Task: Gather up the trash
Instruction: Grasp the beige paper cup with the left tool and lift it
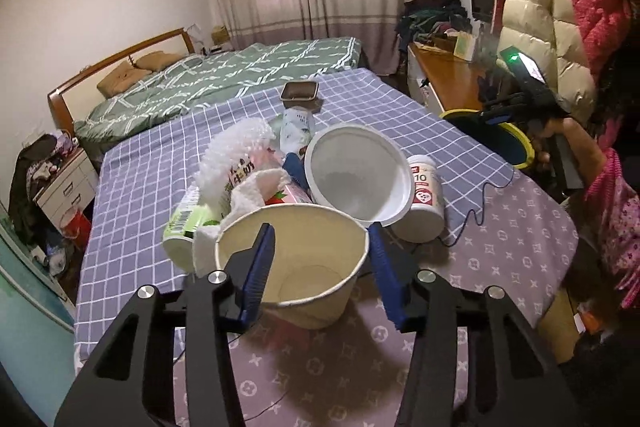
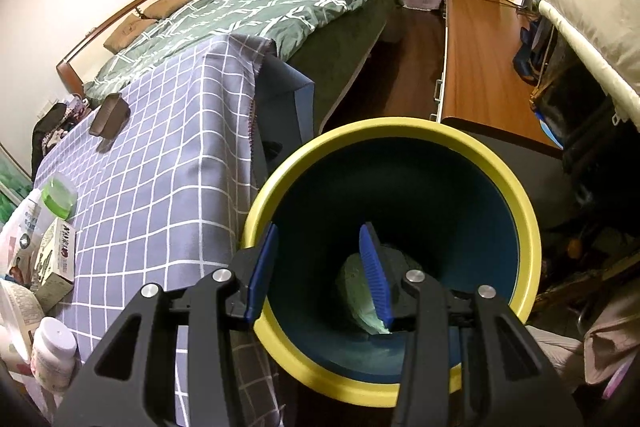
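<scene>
The task seems only begun: 1 crumpled item (image 2: 356, 291) lies in the bin (image 2: 520, 203) under the released right gripper (image 2: 318, 271), while the left gripper (image 1: 318, 267), fingers spread, straddles a paper cup (image 1: 296, 263) on the desk (image 1: 500, 247), other trash at 12 o'clock.

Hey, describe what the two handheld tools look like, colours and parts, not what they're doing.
Both match. The left tool and right tool each have two blue ribbed fingers on matte black angular linkage arms with cut-out slots and round silver bolts. From the left camera, the right tool's black body shows a green light.
</scene>
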{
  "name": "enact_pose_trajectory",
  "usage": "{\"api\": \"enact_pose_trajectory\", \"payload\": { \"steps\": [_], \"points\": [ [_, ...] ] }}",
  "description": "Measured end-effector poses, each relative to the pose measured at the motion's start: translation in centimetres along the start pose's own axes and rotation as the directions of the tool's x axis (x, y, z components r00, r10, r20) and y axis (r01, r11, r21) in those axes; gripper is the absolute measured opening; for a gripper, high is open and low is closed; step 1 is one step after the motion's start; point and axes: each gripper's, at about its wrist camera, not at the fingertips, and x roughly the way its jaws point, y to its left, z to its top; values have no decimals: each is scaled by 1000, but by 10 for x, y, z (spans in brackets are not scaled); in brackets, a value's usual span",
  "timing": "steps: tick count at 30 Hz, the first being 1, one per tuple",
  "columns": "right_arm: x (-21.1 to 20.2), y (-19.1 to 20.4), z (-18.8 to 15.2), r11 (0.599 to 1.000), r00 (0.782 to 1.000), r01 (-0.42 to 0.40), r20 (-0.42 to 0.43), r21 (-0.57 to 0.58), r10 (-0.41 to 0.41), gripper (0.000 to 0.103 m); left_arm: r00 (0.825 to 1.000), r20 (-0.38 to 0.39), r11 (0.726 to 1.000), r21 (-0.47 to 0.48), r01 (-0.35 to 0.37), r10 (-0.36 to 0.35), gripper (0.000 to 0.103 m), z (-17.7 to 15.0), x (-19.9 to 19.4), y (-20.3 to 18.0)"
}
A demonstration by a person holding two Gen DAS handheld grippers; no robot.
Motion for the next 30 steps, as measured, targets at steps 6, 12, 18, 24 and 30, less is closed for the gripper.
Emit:
{"api": "enact_pose_trajectory", "payload": {
  "steps": [6, 12, 18, 24, 30],
  "points": [
    [-10, 5, -4, 1000, 1000, -14, 19, -11, 14, 41, 1000, 26, 1000, 24, 15, -16, 48, 10, -20, -5],
    [-16, 6, -6, 999, 999, -26, 24, -26, 26, 48, 1000, -3, 999, -14, -29, 29, 80, -1, -17, 5],
    [-13, 9, -6, 999, 999, -41, 18, -31, 41, 50, 996, 4, 996, 16, -90, 90, 92, -14, -14, 0],
    [-9, 15, -7, 998, 999, -52, 7, -40, 52, 50, 999, -33, 999, -18, -39, 38, 87, -14, 14, -7],
    [-5, 13, -8, 998, 999, -51, -1, -41, 51, 50, 998, -40, 998, -41, -39, 38, 86, -14, 27, -12]
  ]
}}
